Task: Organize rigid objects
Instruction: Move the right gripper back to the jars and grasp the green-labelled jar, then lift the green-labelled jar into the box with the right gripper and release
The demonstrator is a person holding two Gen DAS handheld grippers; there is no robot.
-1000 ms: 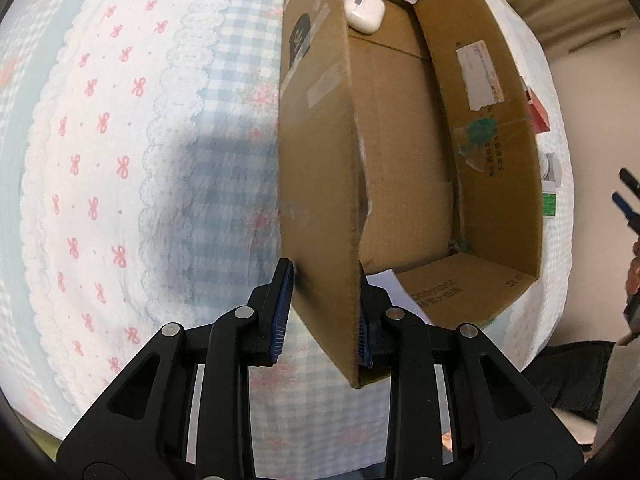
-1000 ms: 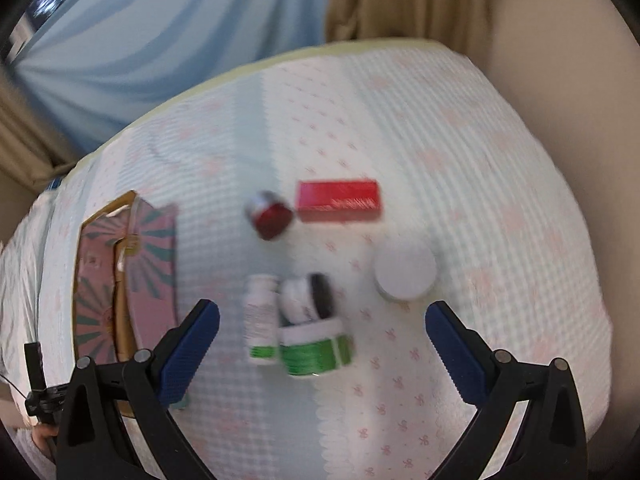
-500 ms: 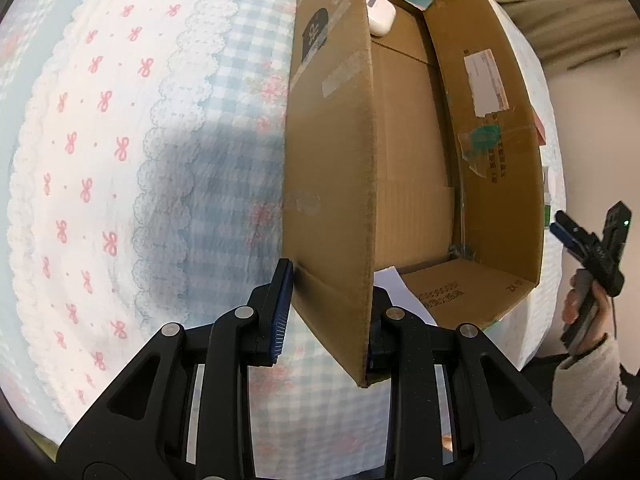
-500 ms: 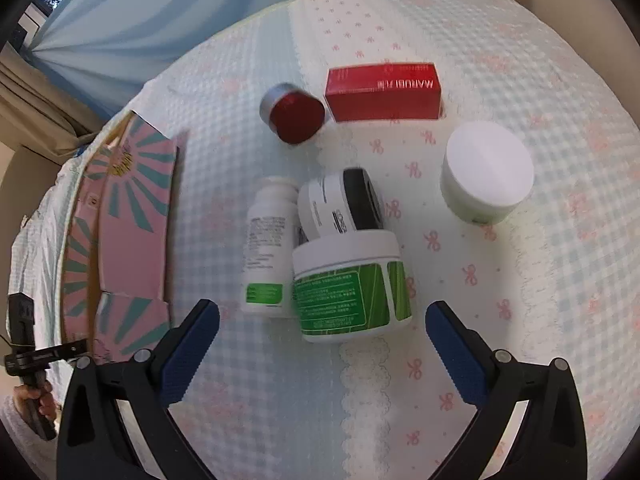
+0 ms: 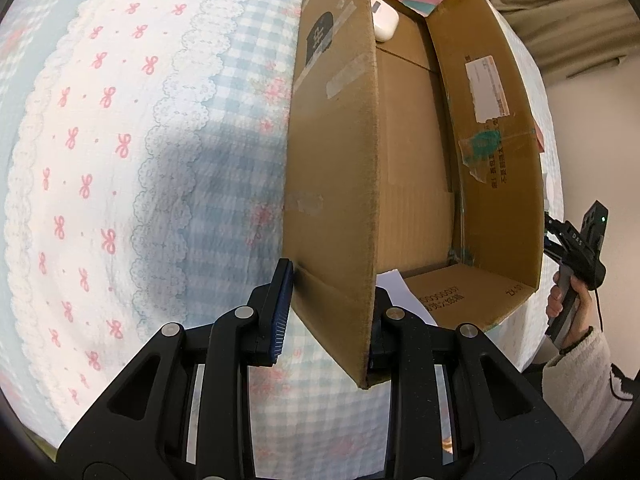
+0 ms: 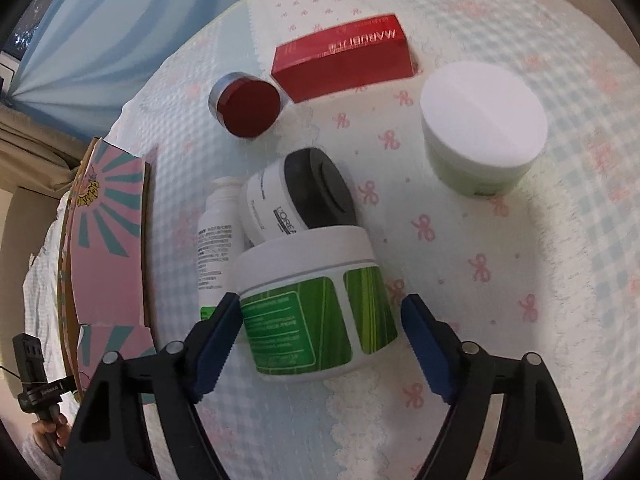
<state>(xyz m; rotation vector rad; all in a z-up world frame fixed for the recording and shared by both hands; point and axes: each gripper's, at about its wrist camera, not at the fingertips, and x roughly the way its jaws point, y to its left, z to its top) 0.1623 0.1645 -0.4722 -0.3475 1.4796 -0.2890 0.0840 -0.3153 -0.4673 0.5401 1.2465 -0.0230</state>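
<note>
My left gripper (image 5: pixel 326 316) is shut on the near side wall of an open cardboard box (image 5: pixel 332 184) that stands on the bed; a white case (image 5: pixel 384 20) lies at the box's far end. My right gripper (image 6: pixel 320 344) is open, its fingers on either side of a white jar with a green label (image 6: pixel 316 300) that lies on its side; whether the pads touch it I cannot tell. Behind the jar lie a white bottle (image 6: pixel 218 236) and a black-lidded white jar (image 6: pixel 296 196). Farther off are a red-lidded jar (image 6: pixel 248 102), a red carton (image 6: pixel 344 56) and a white-lidded green tub (image 6: pixel 482 124).
The bed cover is pale blue check with pink bows (image 5: pixel 100 184). The box's pink and teal striped flap (image 6: pixel 106 236) shows left of the jars. The right gripper's handle and hand (image 5: pixel 580 264) show at the right edge of the left wrist view. A curtain (image 6: pixel 100 28) hangs beyond the bed.
My right gripper has moved down and closer to the jars, and its fingers have narrowed around the green-label jar. My left gripper keeps its hold on the box wall.
</note>
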